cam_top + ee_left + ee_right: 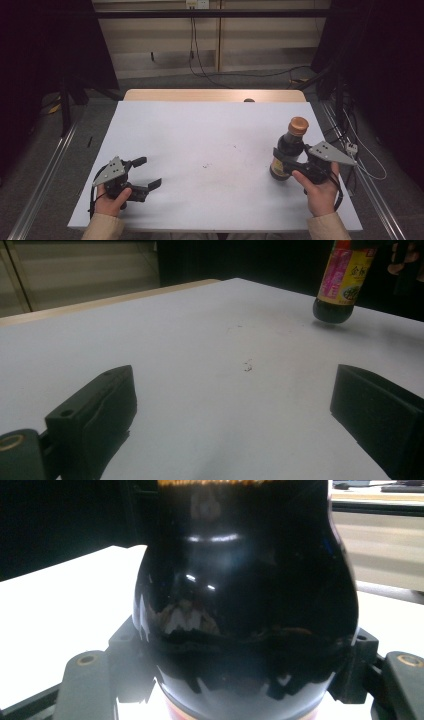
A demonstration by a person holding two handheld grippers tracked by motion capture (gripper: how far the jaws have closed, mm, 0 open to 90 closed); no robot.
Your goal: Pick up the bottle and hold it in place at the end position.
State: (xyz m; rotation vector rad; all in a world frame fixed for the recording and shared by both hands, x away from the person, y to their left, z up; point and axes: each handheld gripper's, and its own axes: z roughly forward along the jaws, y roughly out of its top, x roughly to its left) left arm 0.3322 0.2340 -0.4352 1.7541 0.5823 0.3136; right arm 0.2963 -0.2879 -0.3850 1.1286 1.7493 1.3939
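A dark glass sauce bottle (288, 150) with a brown cap (298, 126) stands at the right side of the white table (200, 125), leaning slightly. My right gripper (285, 160) is shut on its lower body, one jaw pressed against each side. In the right gripper view the glossy black bottle (245, 580) sits between the jaws of the right gripper (245, 655). In the left gripper view the bottle (340, 285) shows a pink and yellow label, and its base looks just above its shadow. My left gripper (150, 172) rests at the front left, open and holding nothing (235, 405).
A wooden strip (215, 95) runs along the table's far edge with a small dark object (249, 100) on it. Faint smudges (207, 165) mark the middle of the white surface. Cables and dark stands lie on the floor beyond and to the right.
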